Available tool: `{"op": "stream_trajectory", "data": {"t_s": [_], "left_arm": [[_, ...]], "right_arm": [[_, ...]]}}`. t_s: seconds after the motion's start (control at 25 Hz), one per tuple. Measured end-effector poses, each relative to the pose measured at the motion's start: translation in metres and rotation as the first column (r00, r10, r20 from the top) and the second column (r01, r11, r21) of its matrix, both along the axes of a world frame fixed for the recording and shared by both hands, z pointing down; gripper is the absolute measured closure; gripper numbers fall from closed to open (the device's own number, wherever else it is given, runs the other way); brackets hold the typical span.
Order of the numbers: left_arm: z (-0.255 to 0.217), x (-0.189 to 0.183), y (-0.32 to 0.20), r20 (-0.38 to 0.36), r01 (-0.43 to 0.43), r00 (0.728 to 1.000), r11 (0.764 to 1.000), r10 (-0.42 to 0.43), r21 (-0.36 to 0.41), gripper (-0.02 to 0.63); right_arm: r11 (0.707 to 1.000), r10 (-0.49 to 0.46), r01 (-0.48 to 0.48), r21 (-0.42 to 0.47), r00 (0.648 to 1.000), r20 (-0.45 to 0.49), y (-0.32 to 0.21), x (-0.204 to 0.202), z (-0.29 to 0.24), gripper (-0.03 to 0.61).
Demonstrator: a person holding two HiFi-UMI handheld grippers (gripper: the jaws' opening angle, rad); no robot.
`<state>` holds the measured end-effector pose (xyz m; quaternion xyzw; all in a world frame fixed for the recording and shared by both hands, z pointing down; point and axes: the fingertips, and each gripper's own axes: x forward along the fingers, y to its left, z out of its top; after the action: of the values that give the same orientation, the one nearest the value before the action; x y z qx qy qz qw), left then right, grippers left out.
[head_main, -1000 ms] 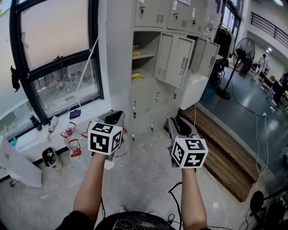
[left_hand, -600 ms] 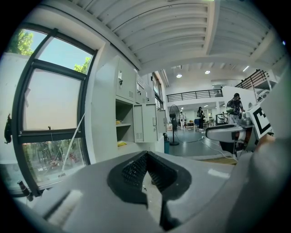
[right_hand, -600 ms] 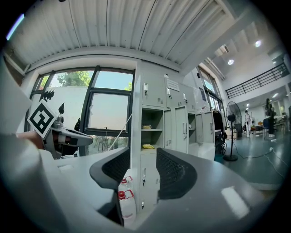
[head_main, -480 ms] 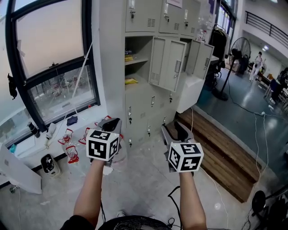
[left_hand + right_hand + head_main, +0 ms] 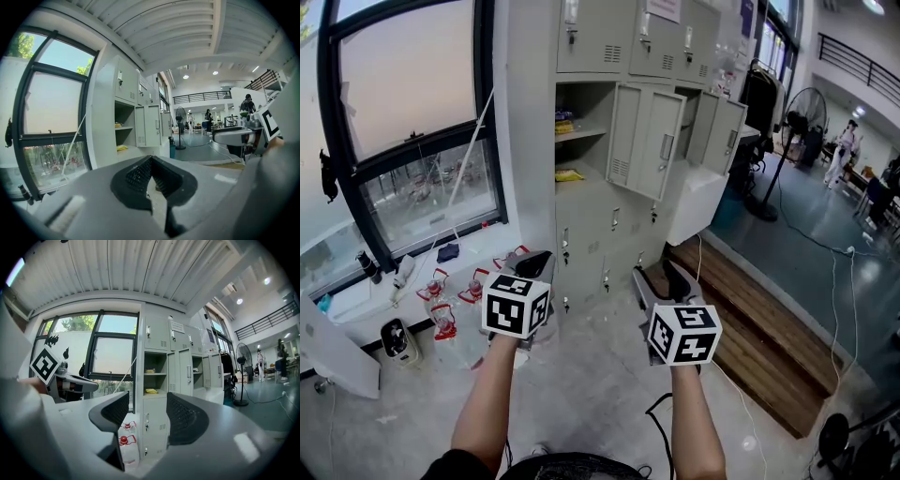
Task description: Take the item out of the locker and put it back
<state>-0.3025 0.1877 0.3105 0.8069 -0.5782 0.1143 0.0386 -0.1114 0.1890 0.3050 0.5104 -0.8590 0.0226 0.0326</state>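
— Where is the yellow item (image 5: 569, 175)?

— Inside the locker (image 5: 591, 37), lying flat on the bottom of the open compartment at its left end. 1 shelf sits above it and carries a smaller stack (image 5: 565, 122). The compartment's door (image 5: 645, 141) is swung out to the right.

— And the 2 grippers?

— Both are held in front of the locker, well apart from it and lower than the open compartment. The left gripper (image 5: 537, 261) has its fingers pressed together at the tips, with nothing pinched between them. The right gripper (image 5: 657, 274) has its fingers spread, and the gap is empty. Through that gap its own view shows the locker's lower doors.

— Anything else near the locker?

— To its left, under the window (image 5: 403, 94), red-capped water jugs (image 5: 441, 298) stand on the floor. To its right runs a wooden platform (image 5: 759, 328), and beyond that stands a fan (image 5: 806, 103).
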Motion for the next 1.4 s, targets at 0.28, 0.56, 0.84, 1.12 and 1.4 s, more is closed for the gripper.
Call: {"op": "stream_trajectory", "data": {"t_s": [0.28,0.56,0.84,1.12,1.4], "left_arm": [[0.002,0.019,-0.004,-0.002,0.042,0.999,0.999,-0.042,0.002,0.614],[0.011,0.018,0.001,0.013,0.090,0.996,0.996,-0.090,-0.014,0.614],[0.009,0.009,-0.015,0.011,0.110,0.994,0.994,-0.110,-0.009,0.614],[0.019,-0.003,-0.060,0.007,0.118,0.993,0.993,-0.118,-0.012,0.614],[0.021,-0.035,-0.124,0.000,0.146,0.989,0.989,-0.146,-0.016,0.614]], "right_arm": [[0.999,-0.053,0.053,-0.007,0.999,-0.005,-0.010,0.018,0.004,0.279],[0.994,-0.107,0.107,-0.018,0.994,-0.005,-0.015,0.018,0.011,0.267],[0.991,-0.134,0.134,-0.023,0.991,-0.005,-0.030,0.010,0.013,0.258],[0.988,-0.150,0.149,-0.026,0.989,-0.014,-0.077,-0.006,0.020,0.256],[0.983,-0.183,0.182,-0.037,0.983,-0.024,-0.146,-0.041,0.022,0.256]]}}
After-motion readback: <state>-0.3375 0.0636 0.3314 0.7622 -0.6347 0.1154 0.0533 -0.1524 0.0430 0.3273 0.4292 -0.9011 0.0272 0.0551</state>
